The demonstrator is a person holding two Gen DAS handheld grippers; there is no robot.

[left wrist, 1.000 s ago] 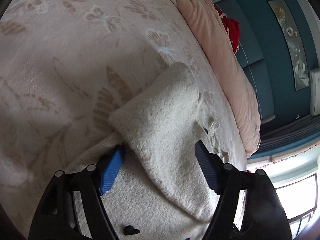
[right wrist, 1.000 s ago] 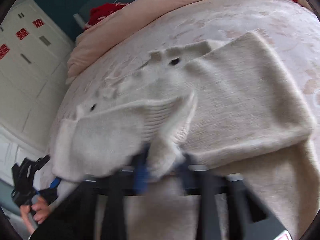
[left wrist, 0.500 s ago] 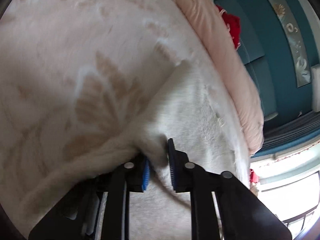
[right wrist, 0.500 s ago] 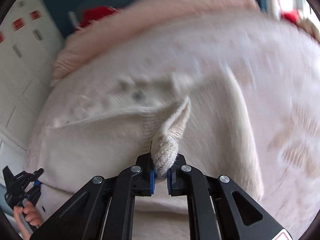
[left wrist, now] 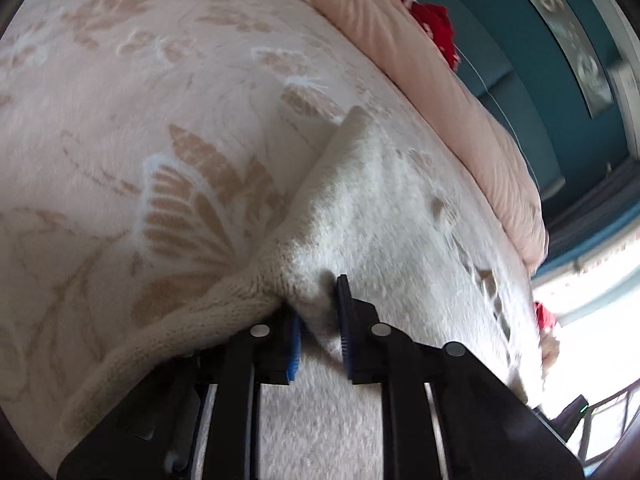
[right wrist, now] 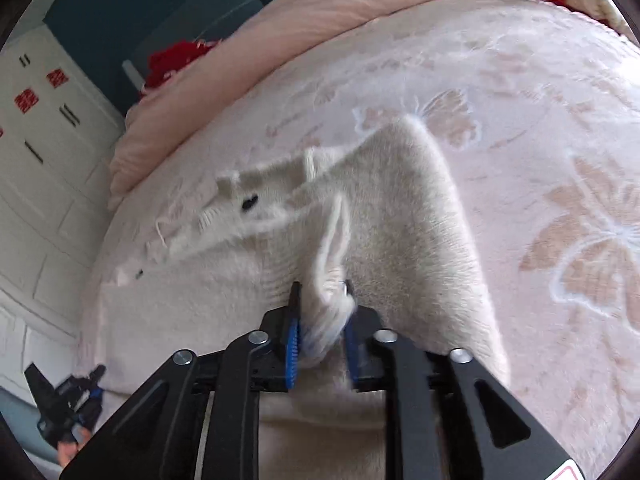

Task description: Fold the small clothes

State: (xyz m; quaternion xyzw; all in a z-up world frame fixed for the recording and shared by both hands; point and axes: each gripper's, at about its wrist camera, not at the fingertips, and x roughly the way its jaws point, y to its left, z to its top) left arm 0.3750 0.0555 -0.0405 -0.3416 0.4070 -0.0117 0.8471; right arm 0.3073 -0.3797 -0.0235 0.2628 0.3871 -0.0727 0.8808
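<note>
The cream knitted sweater (right wrist: 400,216) lies spread on the floral blanket (right wrist: 560,120) of a bed, stretching ahead of both grippers. In the right wrist view, the right gripper (right wrist: 321,322) has a bunched, ribbed fold of the sweater standing up between its blue pads (right wrist: 293,344); its jaws are opening, and the knit still fills the gap between them, so the fold sits pinched at the tips while the rest of the garment fans away forward and to either side. A small dark button (right wrist: 249,201) shows on the sweater well ahead and to the left of that gripper. In the left wrist view, the left gripper (left wrist: 318,322) sits at the sweater's (left wrist: 380,220) near edge, with a thick rolled hem running off to its left and a fold of knit caught between its pads (left wrist: 344,320); its jaws are narrow and opening slightly, the cloth between them. The garment's far corner reaches up and ahead of the left gripper. Beyond the sweater, further ahead, lies a pink quilt (left wrist: 440,100) with something red (left wrist: 436,28) behind it. The left gripper also appears low at the left edge of the right wrist view, beside the bed.
</note>
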